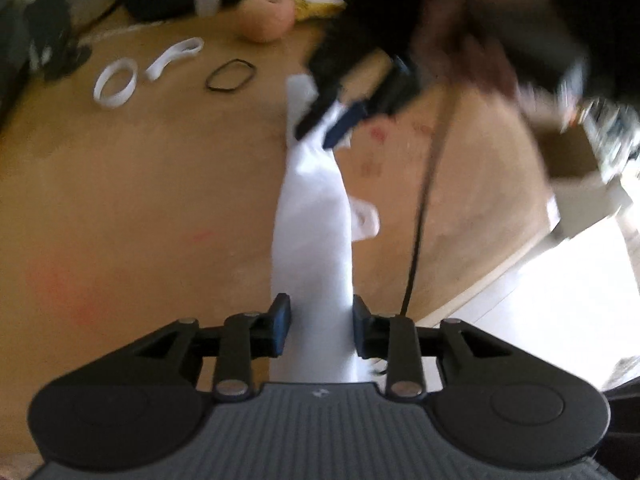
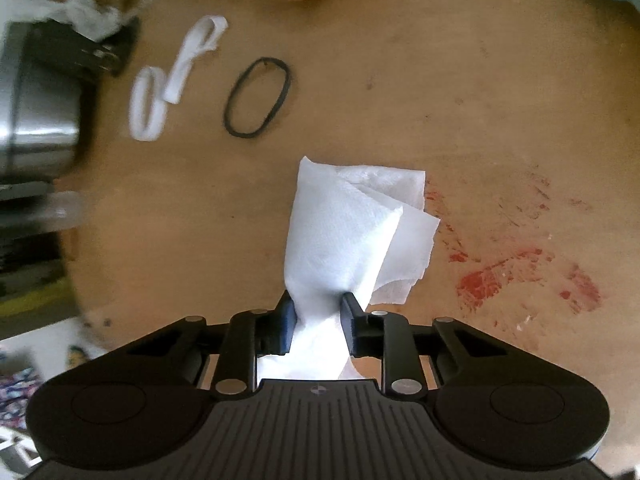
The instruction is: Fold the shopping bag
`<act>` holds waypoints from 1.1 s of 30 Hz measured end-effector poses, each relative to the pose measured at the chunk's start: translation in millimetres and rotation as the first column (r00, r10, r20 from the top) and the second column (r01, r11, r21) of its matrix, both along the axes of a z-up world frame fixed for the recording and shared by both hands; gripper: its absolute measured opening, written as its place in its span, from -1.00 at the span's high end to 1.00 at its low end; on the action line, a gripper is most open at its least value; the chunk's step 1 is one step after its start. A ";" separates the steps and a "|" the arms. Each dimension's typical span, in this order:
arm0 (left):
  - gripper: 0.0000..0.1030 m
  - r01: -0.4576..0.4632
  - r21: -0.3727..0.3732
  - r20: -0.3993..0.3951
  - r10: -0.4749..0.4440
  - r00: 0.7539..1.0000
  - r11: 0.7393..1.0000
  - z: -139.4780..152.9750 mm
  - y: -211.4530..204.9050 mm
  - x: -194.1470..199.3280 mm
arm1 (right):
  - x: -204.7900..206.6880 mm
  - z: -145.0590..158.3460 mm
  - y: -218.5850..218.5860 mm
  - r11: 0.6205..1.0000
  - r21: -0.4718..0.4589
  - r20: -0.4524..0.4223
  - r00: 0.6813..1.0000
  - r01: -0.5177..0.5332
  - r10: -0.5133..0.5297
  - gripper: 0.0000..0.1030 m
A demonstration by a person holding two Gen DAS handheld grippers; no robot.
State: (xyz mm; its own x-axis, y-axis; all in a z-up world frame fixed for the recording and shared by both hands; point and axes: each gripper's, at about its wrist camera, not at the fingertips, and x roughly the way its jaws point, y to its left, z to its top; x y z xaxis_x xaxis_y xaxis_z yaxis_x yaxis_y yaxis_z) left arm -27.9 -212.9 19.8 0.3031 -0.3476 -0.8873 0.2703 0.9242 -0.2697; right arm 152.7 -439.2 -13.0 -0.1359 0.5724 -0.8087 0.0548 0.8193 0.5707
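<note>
A white bag (image 1: 314, 216), gathered into a long strip, stretches above the brown table (image 1: 140, 200) between my two grippers. My left gripper (image 1: 321, 322) is shut on its near end. My right gripper (image 1: 334, 126) shows blurred at the far end of the strip, closed on it. In the right wrist view my right gripper (image 2: 318, 310) is shut on the white bag (image 2: 344, 228), whose free folded end hangs past the fingers above the table (image 2: 440, 100).
Two white loops (image 2: 150, 100), (image 2: 196, 56) and a black rubber band (image 2: 258, 98) lie on the table, also seen in the left wrist view (image 1: 231, 76). A peach ball (image 1: 266, 16) sits at the back. A steel container (image 2: 36, 116) stands left. Red stains (image 2: 520, 276) mark the table. A black cable (image 1: 424, 208) hangs right.
</note>
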 end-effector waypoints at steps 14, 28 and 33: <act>0.11 -0.112 -0.382 -0.218 0.029 0.975 0.917 -9.9 52.6 22.3 | -23.3 -41.2 -32.5 0.963 0.268 0.166 0.982 0.040 -0.087 0.62; 0.10 -0.047 -0.231 -0.283 -0.020 0.959 0.972 -51.0 34.3 65.7 | -33.9 -45.7 -48.0 0.945 0.323 0.305 0.950 -0.041 -0.063 0.68; 0.12 -0.045 -0.195 -0.274 -0.011 0.962 0.980 -59.4 34.2 66.9 | -36.1 -42.4 -46.6 0.949 0.306 0.347 0.937 -0.076 -0.037 0.68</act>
State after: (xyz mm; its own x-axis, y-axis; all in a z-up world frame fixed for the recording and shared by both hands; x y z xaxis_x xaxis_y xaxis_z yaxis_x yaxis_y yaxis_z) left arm 39.0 -178.7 -39.7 0.0667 -0.5212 -0.8508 0.1456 0.8487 -0.5084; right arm 116.6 -485.8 -55.4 0.1047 0.8016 -0.5886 -0.2052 0.5965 0.7759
